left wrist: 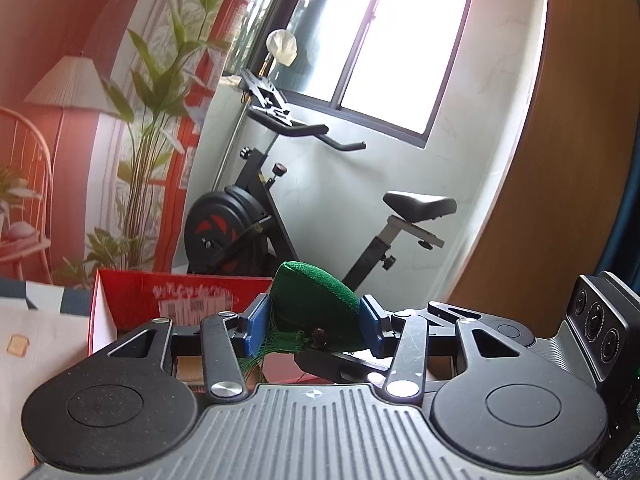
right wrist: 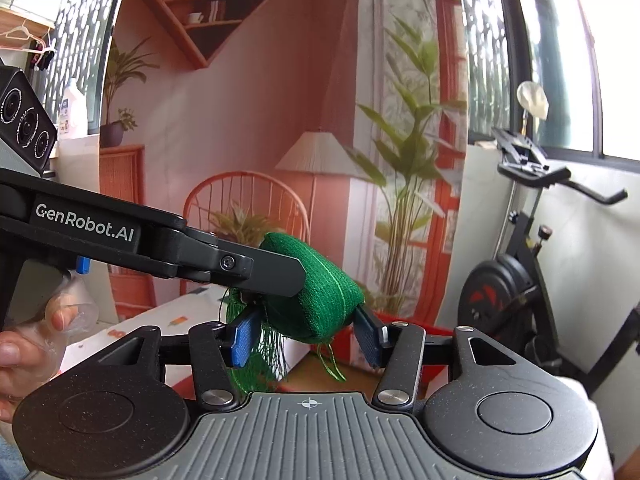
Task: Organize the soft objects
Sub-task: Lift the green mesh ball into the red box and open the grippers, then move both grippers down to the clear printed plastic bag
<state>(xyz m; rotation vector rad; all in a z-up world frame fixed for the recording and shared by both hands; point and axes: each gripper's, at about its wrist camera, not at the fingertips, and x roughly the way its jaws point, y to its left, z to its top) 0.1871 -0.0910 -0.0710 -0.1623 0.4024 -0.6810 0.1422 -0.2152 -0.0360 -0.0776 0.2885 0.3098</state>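
A green padded cushion with a green tassel fringe hangs in the air, gripped from two sides. In the left wrist view my left gripper is shut on it, the blue pads pressing into both flanks. In the right wrist view my right gripper is shut on the same cushion from below, and the fringe dangles between its jaws. One black finger of the left gripper reaches in from the left and lies across the cushion's top. The right gripper's camera block shows at the right edge.
A red cardboard box sits just below and beyond the cushion. A black exercise bike stands by the window wall. A white patterned cloth covers the surface at left. A person's hand holds the left gripper's handle.
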